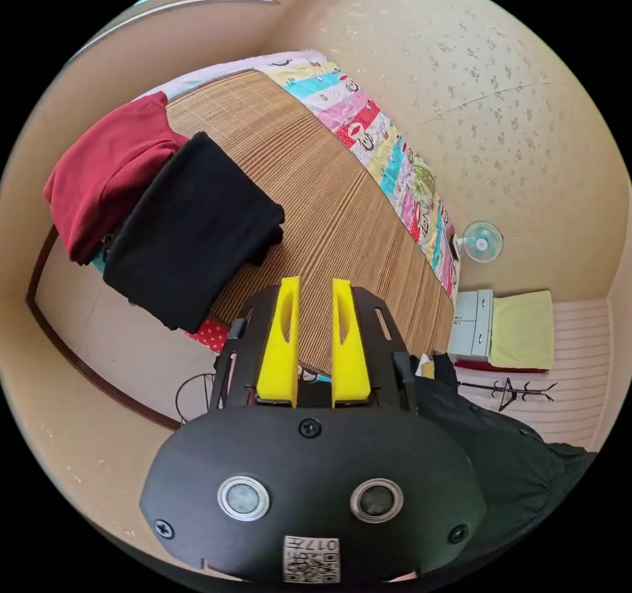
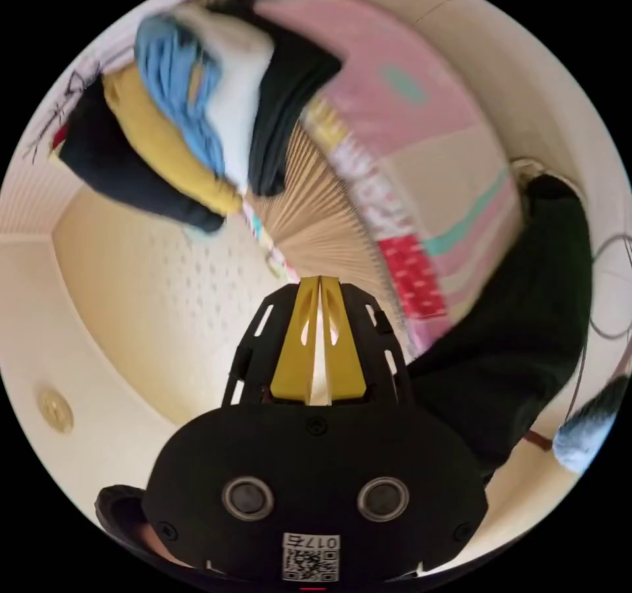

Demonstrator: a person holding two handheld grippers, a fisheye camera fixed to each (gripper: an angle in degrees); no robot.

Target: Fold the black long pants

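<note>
Nearest in the left gripper view: left gripper [image 1: 313, 282], yellow jaws apart with a narrow gap, nothing between them, tips hanging over a woven mat [image 1: 342, 211] on the bed. To the lower right of the gripper body, a dark sleeve [image 1: 507, 448] of the person. Just beyond the jaw tips, black long pants [image 1: 187, 231], folded into a thick rectangular bundle, lying on the mat's near end and overhanging its edge. Touching the bundle's far side, a dark red garment [image 1: 108, 172], also folded, draped over the same edge. Along the mat's far side, a patchwork quilt [image 1: 388, 152] in bright panels. Farther off, a small fan [image 1: 482, 242] on the wall, and a pale cabinet [image 1: 471, 323] with a yellow-green cloth [image 1: 523, 330] beside it.

Nearest in the right gripper view: right gripper [image 2: 319, 282], yellow jaws brought together at the tips, holding nothing. Beyond, the mat [image 2: 322, 218] again, blurred. At its far end, a blurred heap of clothes [image 2: 197, 112] in blue, white, mustard and black.
</note>
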